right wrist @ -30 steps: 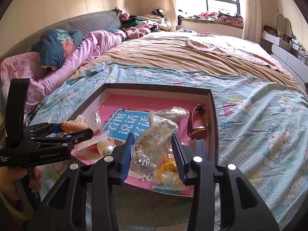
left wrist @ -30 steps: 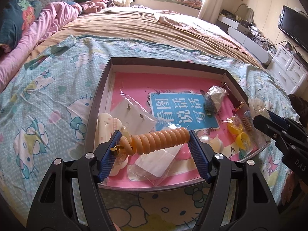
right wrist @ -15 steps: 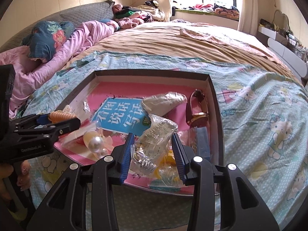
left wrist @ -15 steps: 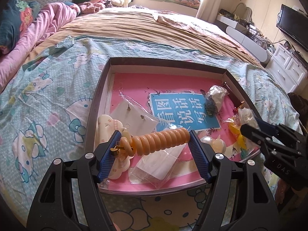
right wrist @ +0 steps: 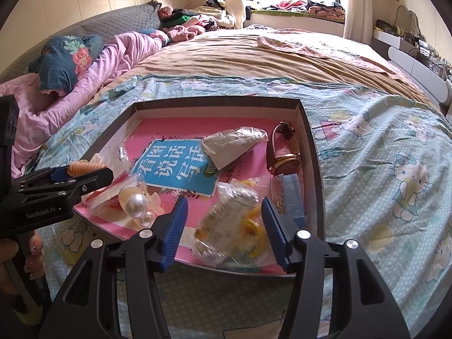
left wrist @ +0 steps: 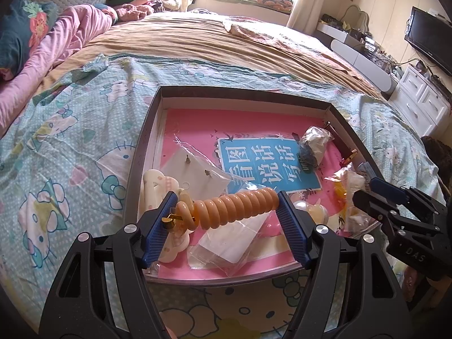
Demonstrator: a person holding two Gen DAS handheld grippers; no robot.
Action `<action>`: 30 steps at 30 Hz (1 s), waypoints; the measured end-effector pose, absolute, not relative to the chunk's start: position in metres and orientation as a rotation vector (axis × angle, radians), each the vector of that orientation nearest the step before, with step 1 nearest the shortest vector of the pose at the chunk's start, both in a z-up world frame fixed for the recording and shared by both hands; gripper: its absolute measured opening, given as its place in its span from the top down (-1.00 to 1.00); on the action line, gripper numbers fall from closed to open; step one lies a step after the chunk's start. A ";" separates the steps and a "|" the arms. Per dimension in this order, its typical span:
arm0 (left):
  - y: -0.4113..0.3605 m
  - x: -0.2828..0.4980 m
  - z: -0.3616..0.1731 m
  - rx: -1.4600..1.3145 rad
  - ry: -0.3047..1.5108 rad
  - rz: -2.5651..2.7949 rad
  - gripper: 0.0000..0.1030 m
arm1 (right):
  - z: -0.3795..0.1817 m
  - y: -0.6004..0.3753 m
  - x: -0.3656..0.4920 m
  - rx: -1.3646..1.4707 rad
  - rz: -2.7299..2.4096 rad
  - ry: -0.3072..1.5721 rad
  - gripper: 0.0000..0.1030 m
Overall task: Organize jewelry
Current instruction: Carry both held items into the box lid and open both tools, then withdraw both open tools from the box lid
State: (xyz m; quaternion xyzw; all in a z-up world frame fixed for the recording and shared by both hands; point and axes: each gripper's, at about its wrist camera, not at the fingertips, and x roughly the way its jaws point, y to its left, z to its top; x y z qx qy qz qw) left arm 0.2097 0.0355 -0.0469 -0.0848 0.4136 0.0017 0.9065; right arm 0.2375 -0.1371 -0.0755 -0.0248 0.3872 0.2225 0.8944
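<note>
A shallow dark-rimmed box (left wrist: 141, 152) with a pink floor lies on the bed and holds jewelry. My left gripper (left wrist: 226, 212) is shut on an orange spiral hair clip (left wrist: 234, 207), held above the box's near-left corner. It also shows in the right wrist view (right wrist: 82, 168). My right gripper (right wrist: 224, 223) is open; a clear bag with a comb-like clip (right wrist: 226, 217) lies blurred between its fingers, above yellow rings (right wrist: 254, 226). A brown watch (right wrist: 282, 155), pearl clips (right wrist: 138, 202) and bagged earrings (left wrist: 195, 166) lie in the box.
A blue card with Chinese characters (left wrist: 265, 163) lies mid-box. A crumpled bag (right wrist: 234, 144) sits beside the watch, a small blue box (right wrist: 291, 195) at the right wall. The Hello Kitty sheet (left wrist: 70, 141) surrounds the box. White drawers (left wrist: 423, 104) stand far right.
My right gripper has opened and let go of the clear bag, which has dropped between the fingers. It has also moved forward over the box. The left gripper keeps holding the spiral clip.
</note>
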 end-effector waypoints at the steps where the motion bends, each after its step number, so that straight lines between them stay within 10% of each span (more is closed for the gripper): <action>1: 0.035 0.210 -0.047 -0.175 0.854 0.004 -0.22 | -0.074 -0.138 0.237 -0.048 0.459 0.801 -0.13; 30: 0.024 0.157 0.002 -0.129 0.755 0.002 -0.81 | -0.019 -0.171 0.172 0.009 0.481 0.676 -0.81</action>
